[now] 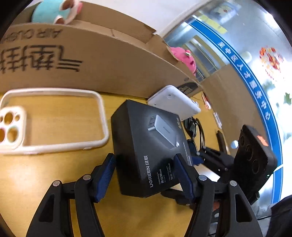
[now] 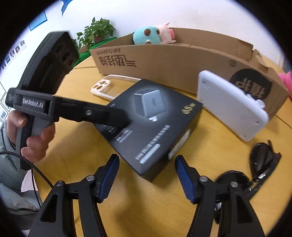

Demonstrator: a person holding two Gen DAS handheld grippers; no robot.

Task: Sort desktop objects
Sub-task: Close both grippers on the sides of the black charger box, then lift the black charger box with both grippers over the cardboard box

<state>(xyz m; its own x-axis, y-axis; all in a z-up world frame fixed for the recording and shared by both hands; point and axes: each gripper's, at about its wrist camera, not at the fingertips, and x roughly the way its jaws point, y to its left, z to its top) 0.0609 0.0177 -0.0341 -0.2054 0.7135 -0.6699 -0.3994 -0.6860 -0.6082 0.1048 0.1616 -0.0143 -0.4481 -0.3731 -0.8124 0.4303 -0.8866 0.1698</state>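
Blue-padded fingers of the left gripper (image 1: pixel 144 175) fill the lower middle of the left wrist frame, spread apart with the near end of a black charger box (image 1: pixel 147 145) between them; the left pad stands just off the box's edge and the right pad lies against or over its right side, and whether either presses on it I cannot tell. That box lies flat on the yellow wooden bench (image 1: pixel 60 164) in the centre of the frame. To its left, in the middle left of the frame, lies a clear phone case (image 1: pixel 53 118) with a cream rim, camera cut-outs toward the left edge. Just beyond the box's far corner, a white flat device (image 1: pixel 173 102) leans up against the long cardboard box (image 1: pixel 91 60) that spans the upper half; a teal plush toy (image 1: pixel 53 11) sits in it at the upper left, and a pink plush toy (image 1: pixel 184 58) shows past its torn end. Dark sunglasses (image 1: pixel 193 131) lie right of the charger box. In the right wrist frame, the right gripper (image 2: pixel 146 176) hovers at the bottom centre, fingers wide apart and holding nothing, with the charger box's near corner just ahead of them and the sunglasses at the lower right. A hand (image 2: pixel 36 138) at the middle left grips the other tool's handle.
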